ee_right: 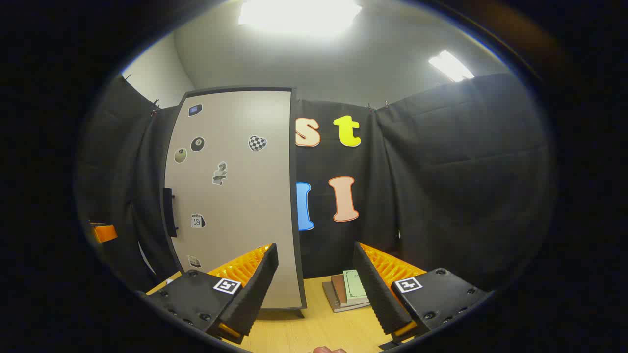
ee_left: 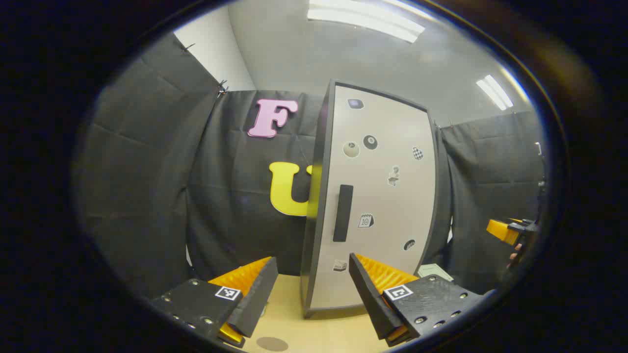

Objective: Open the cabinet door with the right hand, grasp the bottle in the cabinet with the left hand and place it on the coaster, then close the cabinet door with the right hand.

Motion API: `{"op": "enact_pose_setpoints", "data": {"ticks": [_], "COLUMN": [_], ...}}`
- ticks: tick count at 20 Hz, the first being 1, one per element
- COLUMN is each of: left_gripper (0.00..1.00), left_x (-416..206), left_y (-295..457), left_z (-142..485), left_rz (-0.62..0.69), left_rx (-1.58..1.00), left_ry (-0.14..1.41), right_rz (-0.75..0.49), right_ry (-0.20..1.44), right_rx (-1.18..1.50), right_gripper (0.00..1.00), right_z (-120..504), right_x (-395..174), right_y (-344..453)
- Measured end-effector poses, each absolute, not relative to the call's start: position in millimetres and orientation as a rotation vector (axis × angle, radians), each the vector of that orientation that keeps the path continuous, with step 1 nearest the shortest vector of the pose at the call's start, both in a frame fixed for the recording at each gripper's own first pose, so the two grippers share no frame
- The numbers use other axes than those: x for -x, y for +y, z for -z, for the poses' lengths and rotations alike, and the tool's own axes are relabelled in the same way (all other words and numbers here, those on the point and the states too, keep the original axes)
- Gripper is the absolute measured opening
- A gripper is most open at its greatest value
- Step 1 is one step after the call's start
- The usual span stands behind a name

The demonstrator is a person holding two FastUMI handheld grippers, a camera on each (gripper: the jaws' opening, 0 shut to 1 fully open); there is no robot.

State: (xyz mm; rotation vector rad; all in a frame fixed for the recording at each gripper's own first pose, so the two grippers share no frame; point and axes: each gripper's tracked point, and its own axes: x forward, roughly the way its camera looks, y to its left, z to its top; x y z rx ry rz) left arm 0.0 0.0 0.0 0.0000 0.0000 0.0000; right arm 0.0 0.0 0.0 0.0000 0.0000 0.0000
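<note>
Starting from the left of the left gripper view: booth cloth, then the coaster (ee_left: 272, 343), a dark round disc on the wood table (ee_left: 294, 318) near the bottom edge, just below the left gripper (ee_left: 311, 294). Its tongs are released, wide gap, nothing btwn them, hovering over the table in front of the cabinet (ee_left: 373, 196). Cabinet stands upright mid-frame, door shut, dark vertical handle (ee_left: 343, 213) on the door's left part. Farther right at the rim, the other gripper shows w/ a bit of a hand behind it.

In the right gripper view, left to right: the cabinet door (ee_right: 235, 196) w/ stickers, handle (ee_right: 169, 213) at its far-left edge, then the right gripper (ee_right: 314, 289), tongs also released and empty, then a small stack of books (ee_right: 346, 291) on the table beyond the fingers.

Bottle: can't see it; door's closed, so presumably inside.

Step in hand, by my read: the very first one, door not yet opened, neither gripper touching anything. Right gripper sits right of the door, well apart from the handle. Next move prob calls for swinging the right gripper left across the door face, lining the open fingers around the vertical handle, closing, then pulling outward. Left should keep clear of the door's swing.
</note>
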Motion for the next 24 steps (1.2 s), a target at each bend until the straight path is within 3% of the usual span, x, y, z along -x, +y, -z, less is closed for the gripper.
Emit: {"op": "enact_pose_setpoints", "data": {"ticks": [18, 24], "left_gripper": [0.90, 0.90], "left_x": [2, 3], "left_y": [14, 22], "left_z": [9, 17], "left_rz": [-0.024, -0.049], "left_rx": [-0.024, -0.013], "left_ry": [0.004, 0.015], "right_rz": [-0.058, -0.140], "right_ry": [0.006, 0.025], "right_rx": [-0.003, -0.024], "right_gripper": [0.98, 0.98], "right_z": [-4, -12], "right_x": [-12, -24], "right_y": [33, 61]}}
